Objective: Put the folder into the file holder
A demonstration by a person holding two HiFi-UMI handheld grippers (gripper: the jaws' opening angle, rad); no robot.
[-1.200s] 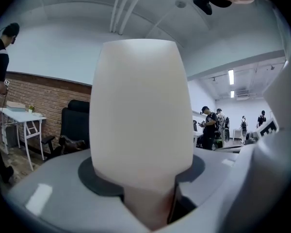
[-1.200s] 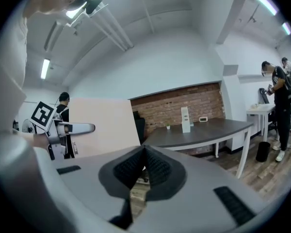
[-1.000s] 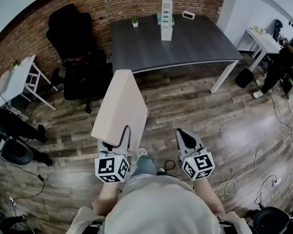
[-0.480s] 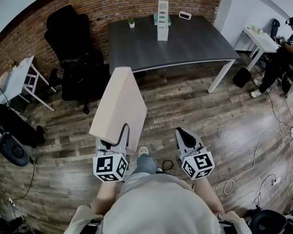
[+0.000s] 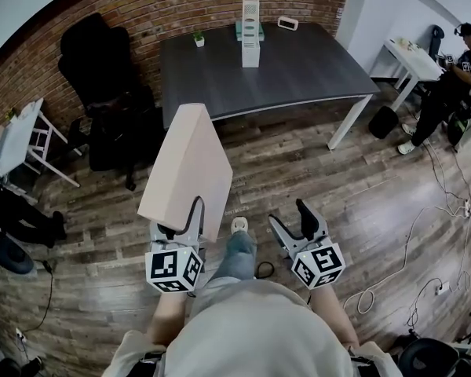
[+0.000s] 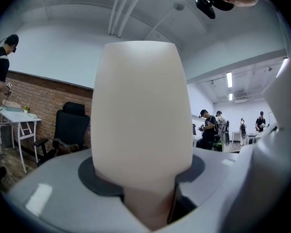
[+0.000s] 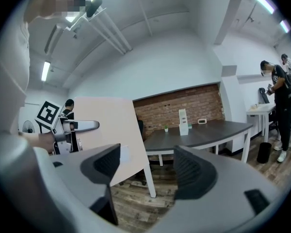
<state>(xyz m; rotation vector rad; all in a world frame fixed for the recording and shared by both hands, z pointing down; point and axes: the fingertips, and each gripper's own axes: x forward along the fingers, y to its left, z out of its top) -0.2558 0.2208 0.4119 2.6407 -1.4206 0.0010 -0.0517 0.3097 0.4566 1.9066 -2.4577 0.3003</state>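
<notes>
The left gripper (image 5: 180,225) is clamped on the near lower edge of the folder (image 5: 187,163), a pale, flat folder that stands on edge with its long axis running away from the person toward the bench (image 5: 314,73). The file holder (image 5: 251,23) stands upright near the far side of that bench, well apart from the folder, straight ahead and a little to the right of its leading end. The carrying hand is therefore the one that must close the gap, and the folder already points roughly the right way. The right gripper (image 5: 293,223) has just been opening; its jaws are apart with nothing between them, beside the folder but not touching it. A small plant (image 5: 198,38) also sits on the dark bench top. Below is a plank floor (image 5: 361,187), with a brick wall (image 5: 165,2) behind and a black chair (image 5: 98,61) to the bench's left.
</notes>
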